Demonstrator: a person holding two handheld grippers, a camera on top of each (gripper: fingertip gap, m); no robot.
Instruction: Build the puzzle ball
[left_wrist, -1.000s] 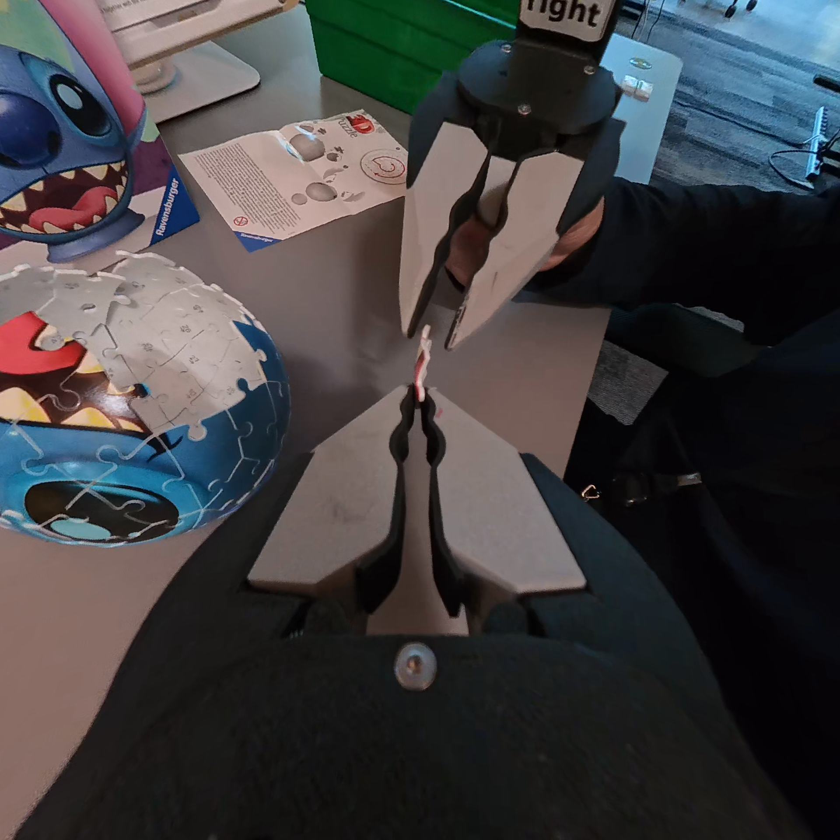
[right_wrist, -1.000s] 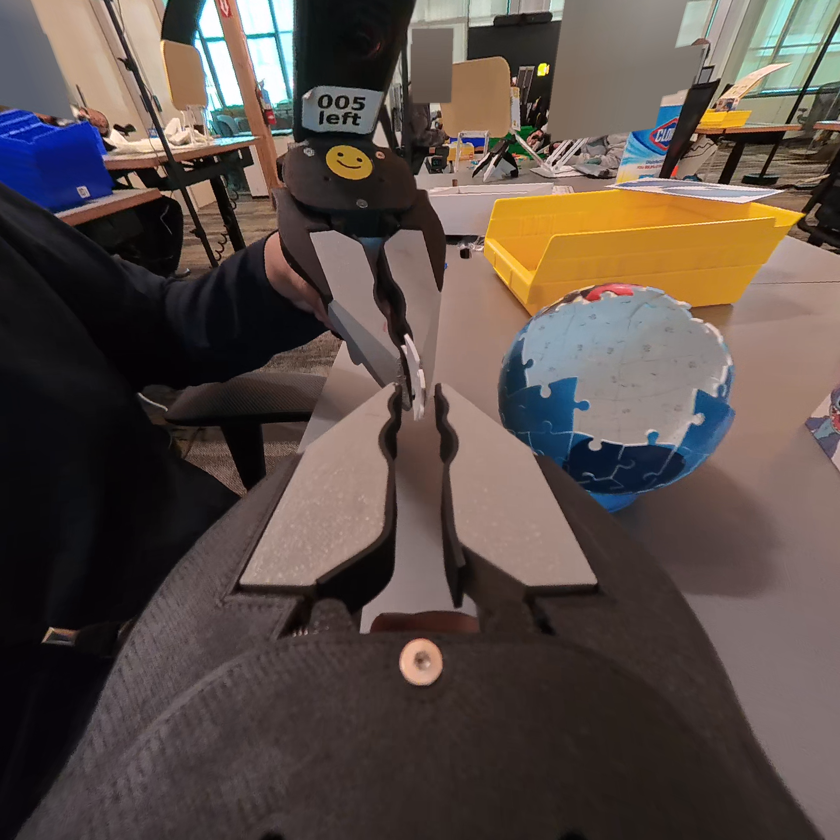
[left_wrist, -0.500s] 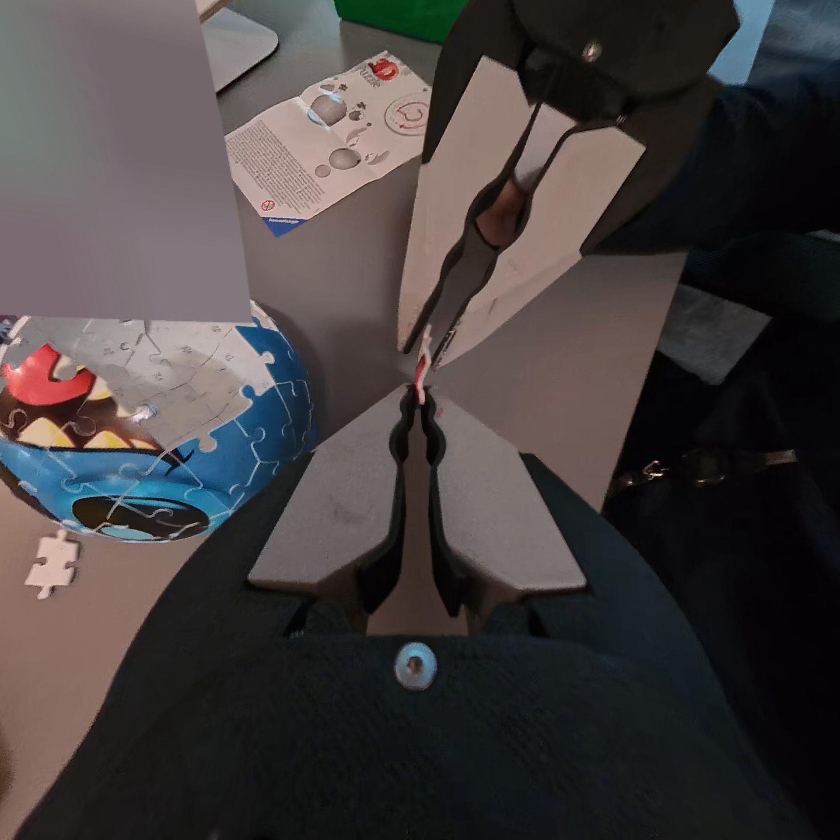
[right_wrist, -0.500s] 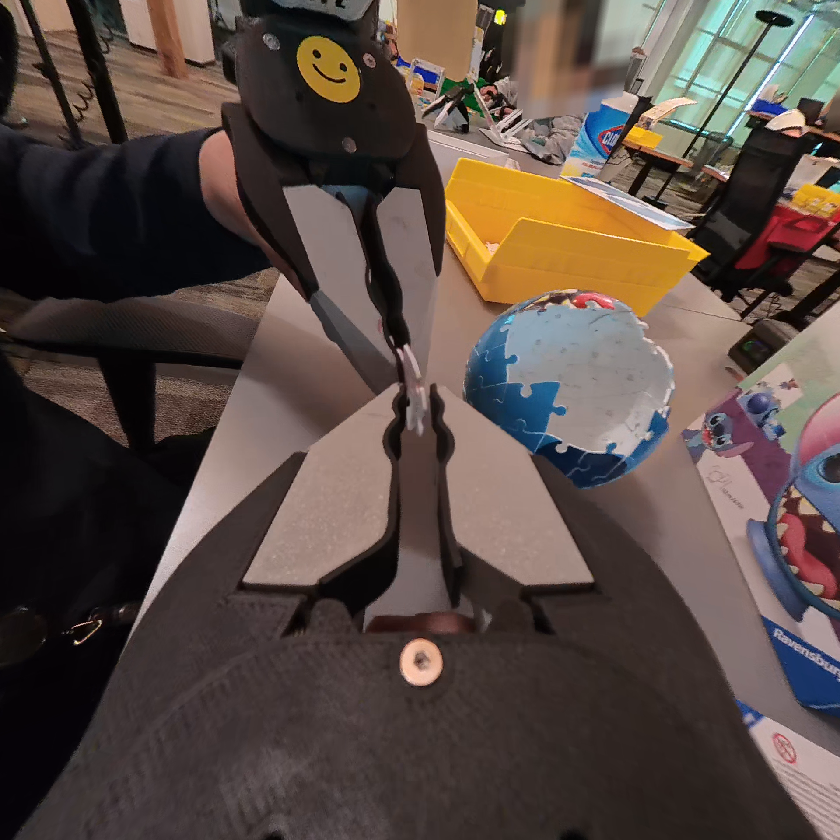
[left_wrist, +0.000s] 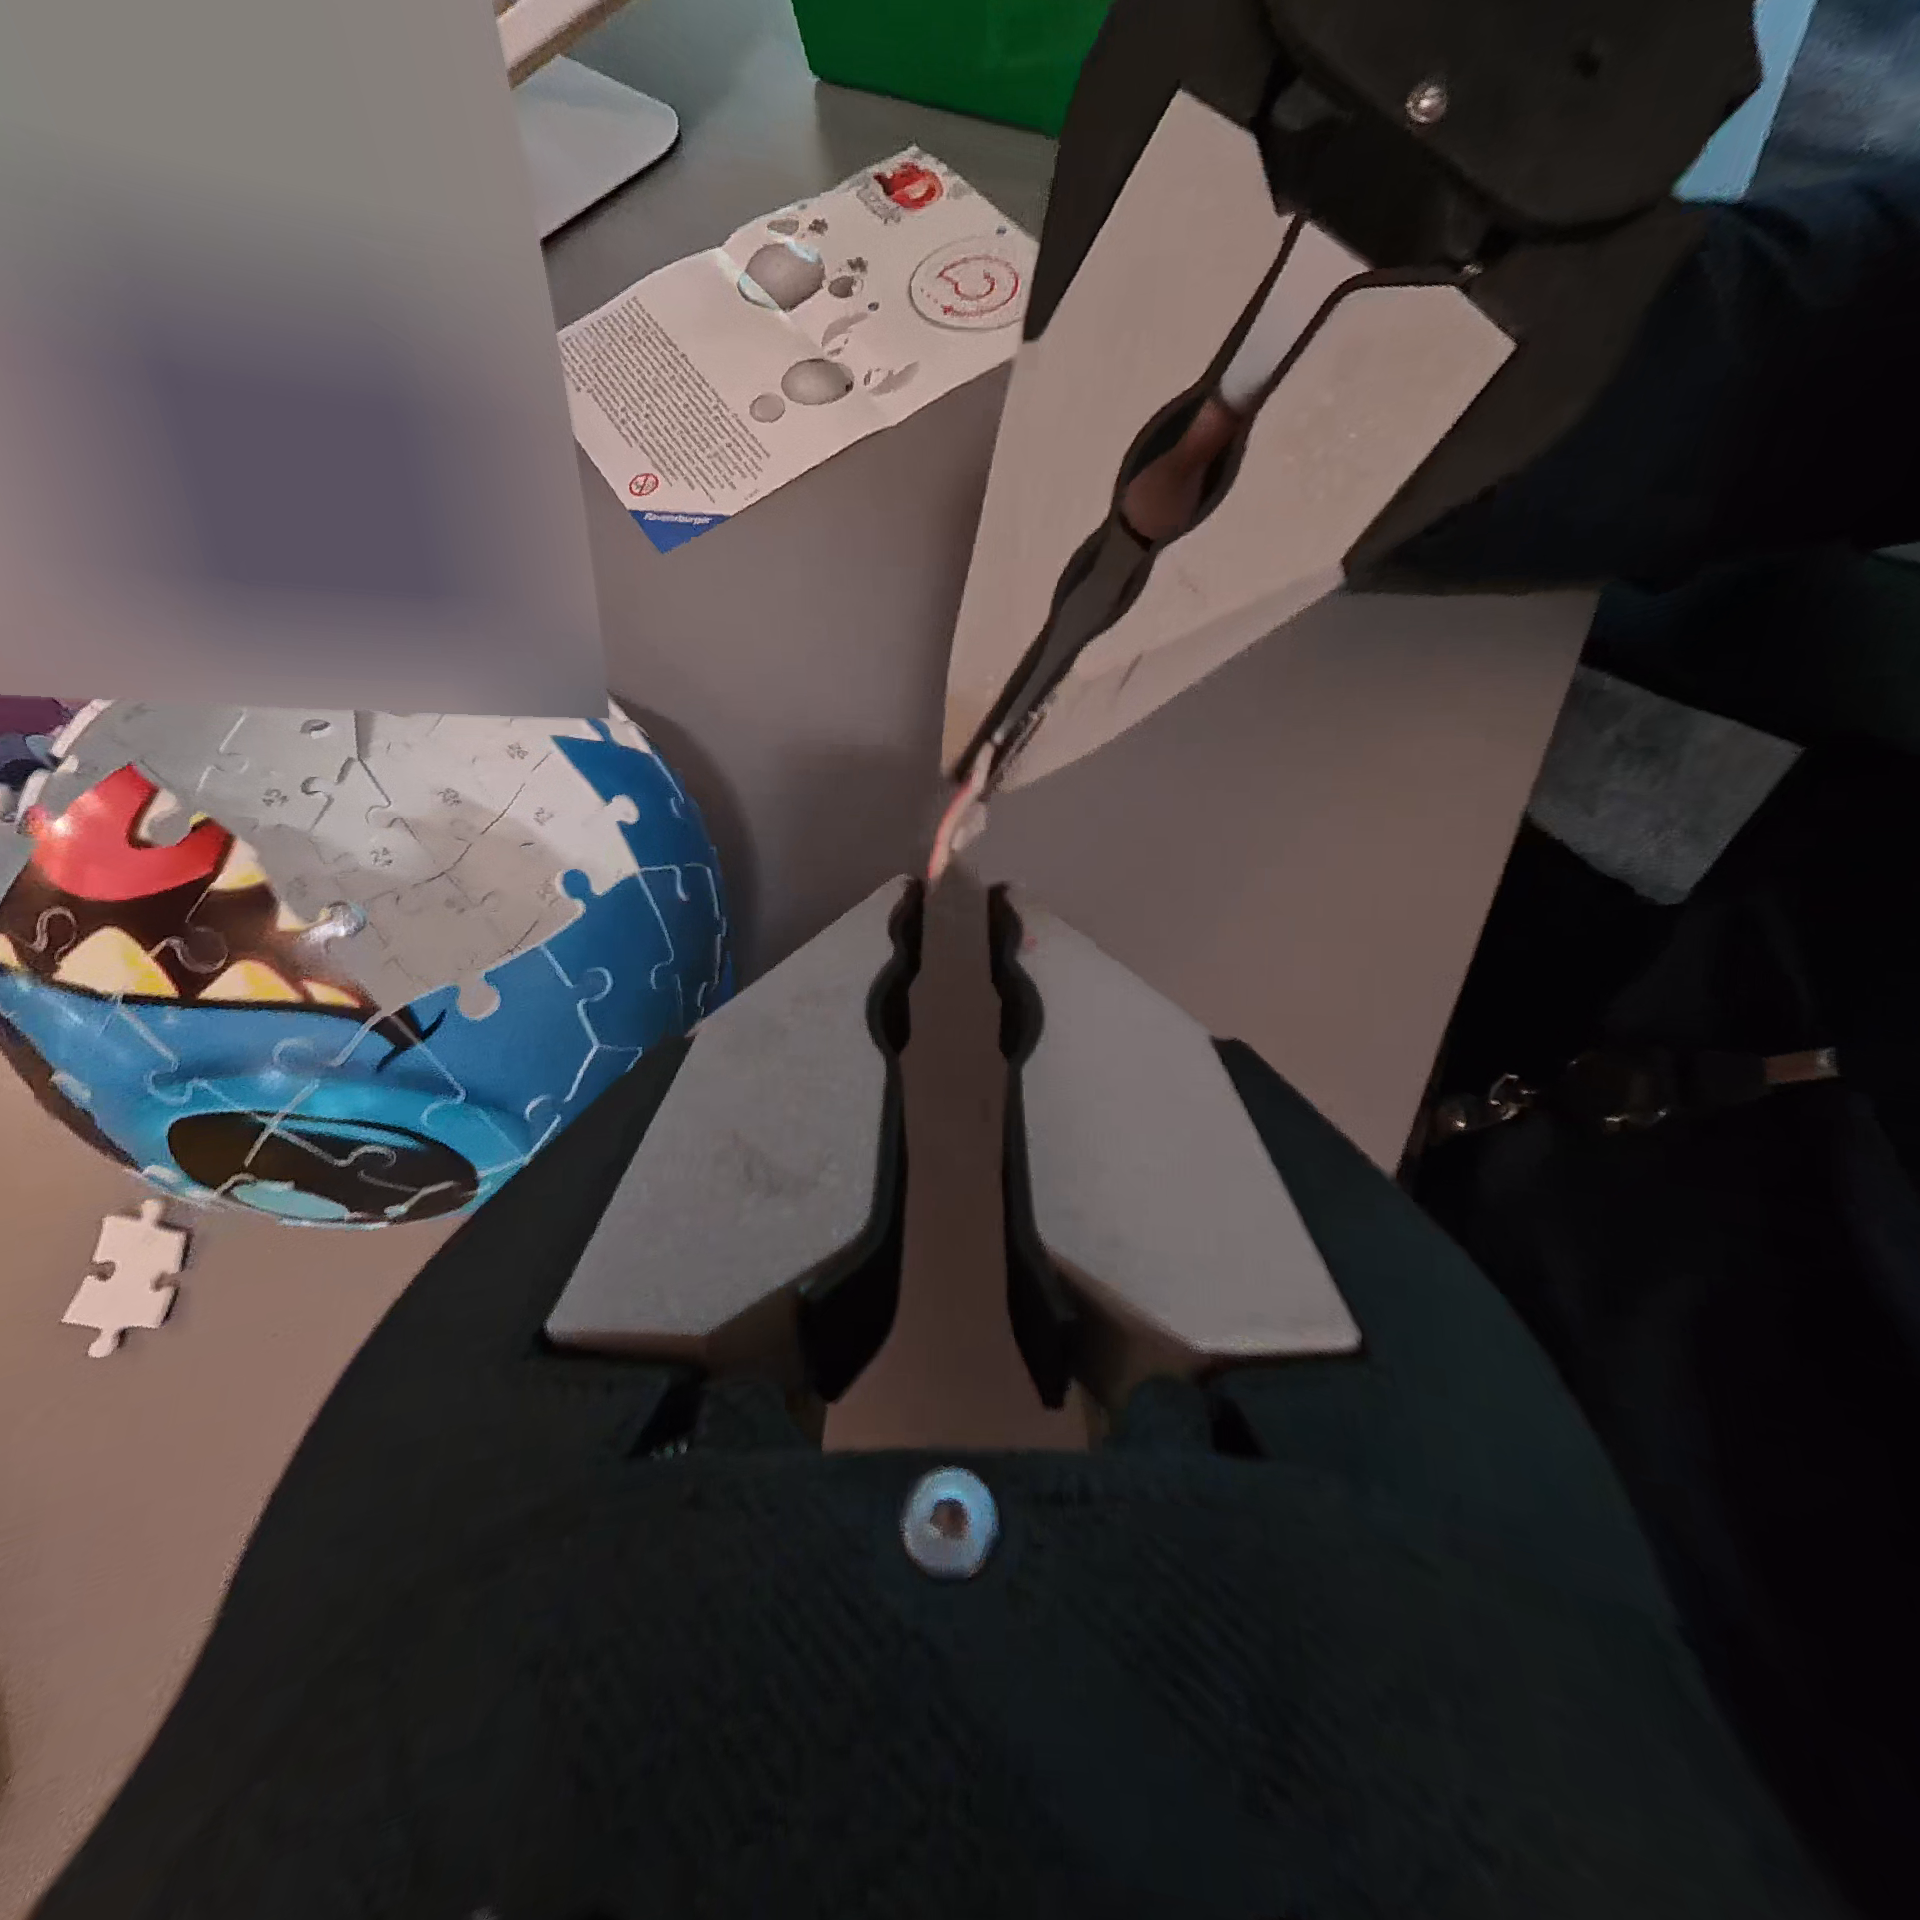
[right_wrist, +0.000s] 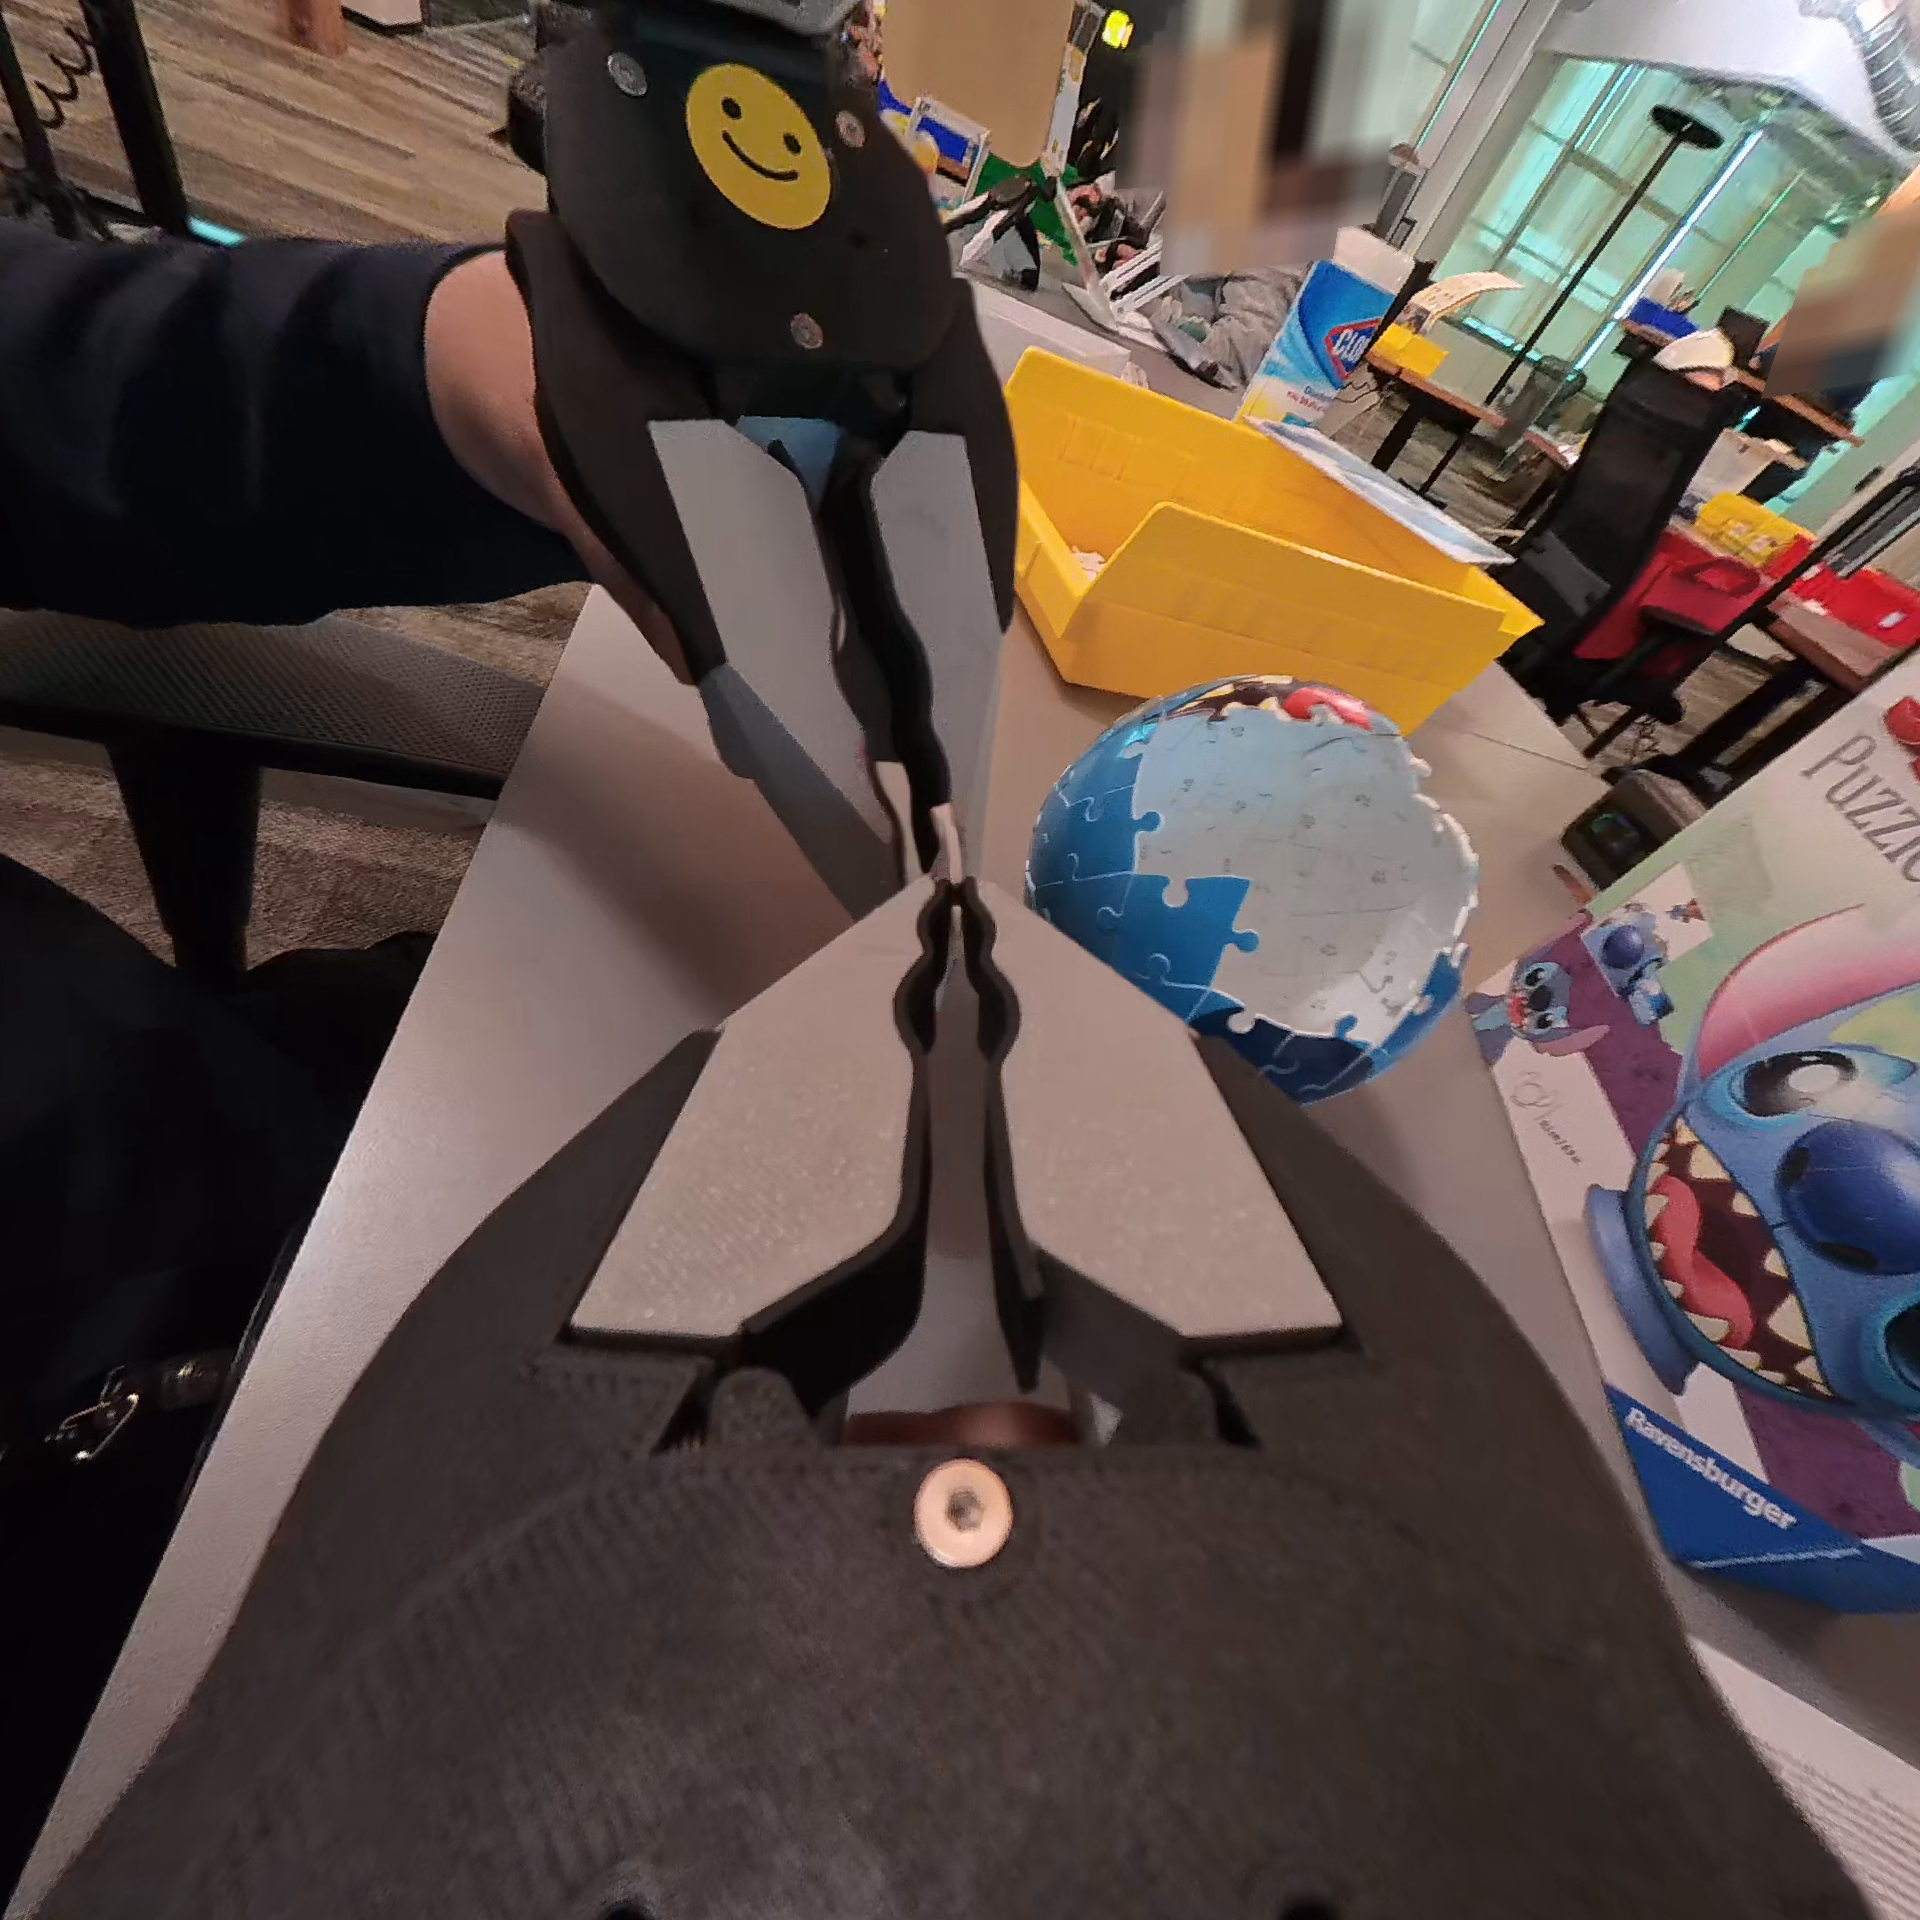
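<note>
Above the table edge, the right gripper (left_wrist: 982, 774) clamps the puzzle piece (left_wrist: 951, 831), just beyond the left gripper's (left_wrist: 951, 899) parted jaws.

I read this as an open-plan office-lab: work tables (right_wrist: 1704, 364) at 1 o'clock, yellow bin (right_wrist: 1278, 582), office chair (right_wrist: 1631, 488), carpet (right_wrist: 312, 177), big windows (right_wrist: 1621, 197).

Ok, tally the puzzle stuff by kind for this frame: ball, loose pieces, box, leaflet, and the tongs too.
Puzzle ball: 1
Loose pieces: 2 (one lying by the ball, one pinched in the right tongs)
Puzzle box: 1
Leaflet: 1
Tongs: 2 (left tongs open, right tongs shut)
Total: 7
</note>
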